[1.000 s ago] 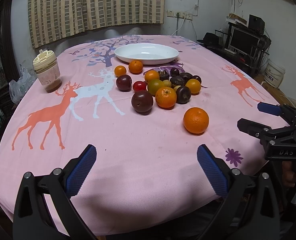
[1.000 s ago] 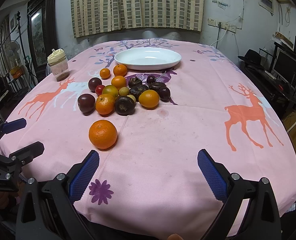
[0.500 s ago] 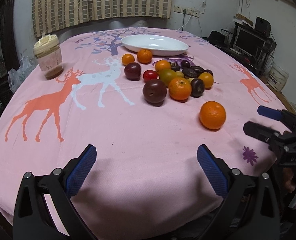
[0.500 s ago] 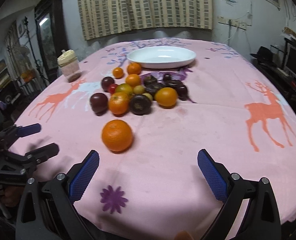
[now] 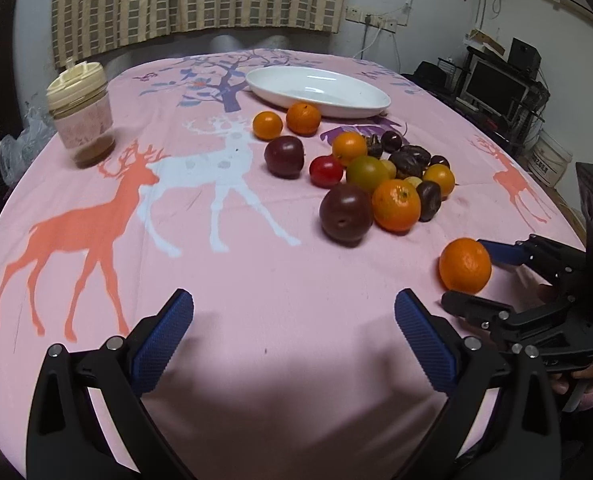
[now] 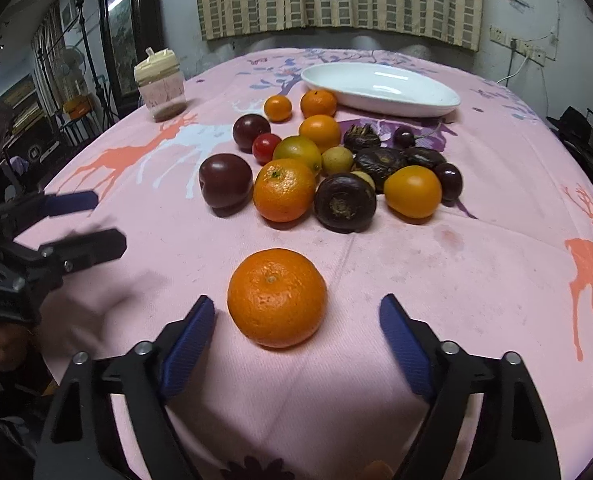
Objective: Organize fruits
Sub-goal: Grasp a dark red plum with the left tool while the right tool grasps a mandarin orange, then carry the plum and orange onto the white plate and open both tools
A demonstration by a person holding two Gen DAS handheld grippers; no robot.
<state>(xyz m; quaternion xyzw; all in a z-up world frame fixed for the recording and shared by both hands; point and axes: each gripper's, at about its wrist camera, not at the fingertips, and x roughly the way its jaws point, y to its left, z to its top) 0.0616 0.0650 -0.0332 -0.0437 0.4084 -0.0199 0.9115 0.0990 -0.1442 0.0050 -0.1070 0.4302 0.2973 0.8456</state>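
While the white dish (image 6: pixel 380 87) sits empty, all fruit remains on the bench (image 6: pixel 476 280). Right tool (image 6: pixel 296 322) closing around the lone orange (image 6: pixel 277 297), pads not yet touching. Left tool (image 5: pixel 294 334) open, empty. Sorting barely begun.

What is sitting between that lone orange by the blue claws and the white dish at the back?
The lone orange lies just ahead of the right gripper, whose jaws are closing, nothing between. Toward the white dish, the fruit cluster lies across the straight path on the tablecloth; lifting over it avoids it.
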